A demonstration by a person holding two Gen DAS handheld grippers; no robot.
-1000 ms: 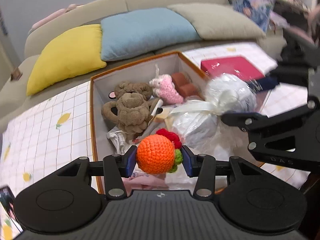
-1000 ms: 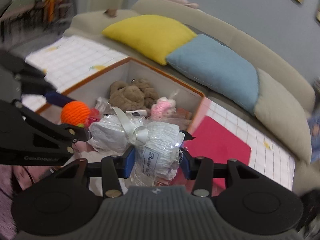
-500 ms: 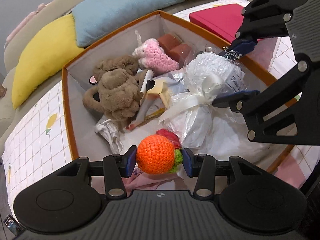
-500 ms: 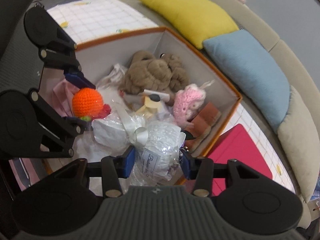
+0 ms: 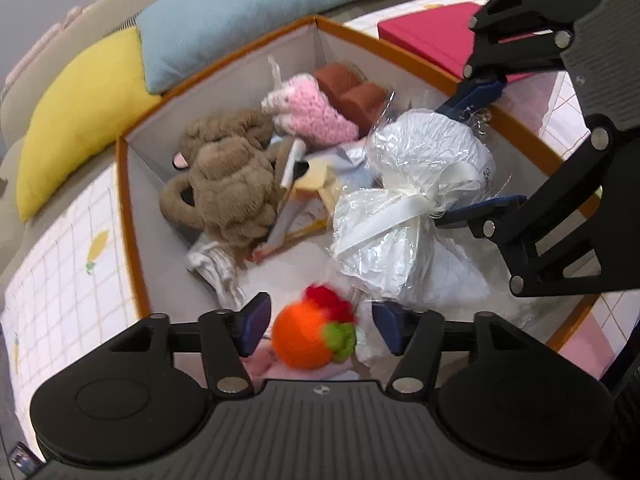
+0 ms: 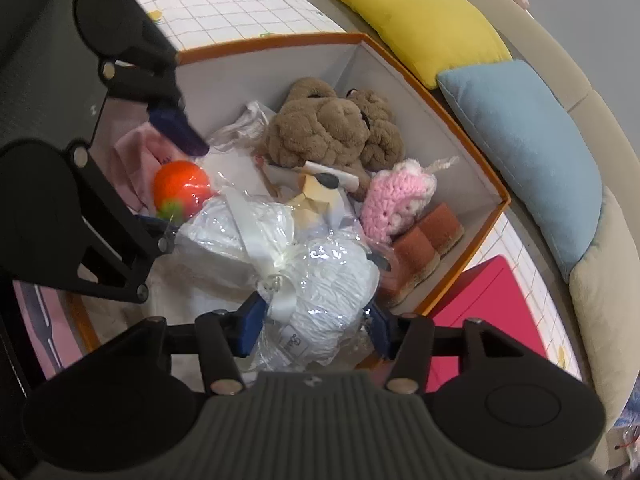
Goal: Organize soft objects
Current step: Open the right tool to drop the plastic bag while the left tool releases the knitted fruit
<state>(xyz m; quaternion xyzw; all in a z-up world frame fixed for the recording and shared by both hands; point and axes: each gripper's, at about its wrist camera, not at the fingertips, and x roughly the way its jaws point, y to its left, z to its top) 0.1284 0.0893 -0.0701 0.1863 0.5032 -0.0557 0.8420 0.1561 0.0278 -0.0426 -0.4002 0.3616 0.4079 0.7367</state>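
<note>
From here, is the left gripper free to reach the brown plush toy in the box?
Probably yes: the left gripper is open, the orange crochet ball is loose between its fingers, and the brown plush toy lies uncovered ahead.

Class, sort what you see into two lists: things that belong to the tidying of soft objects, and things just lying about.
Part of the job:
orange crochet ball
wrapped white bundle
brown plush toy
pink crochet toy
storage box

Just lying about:
yellow cushion
blue cushion
red pad
</note>
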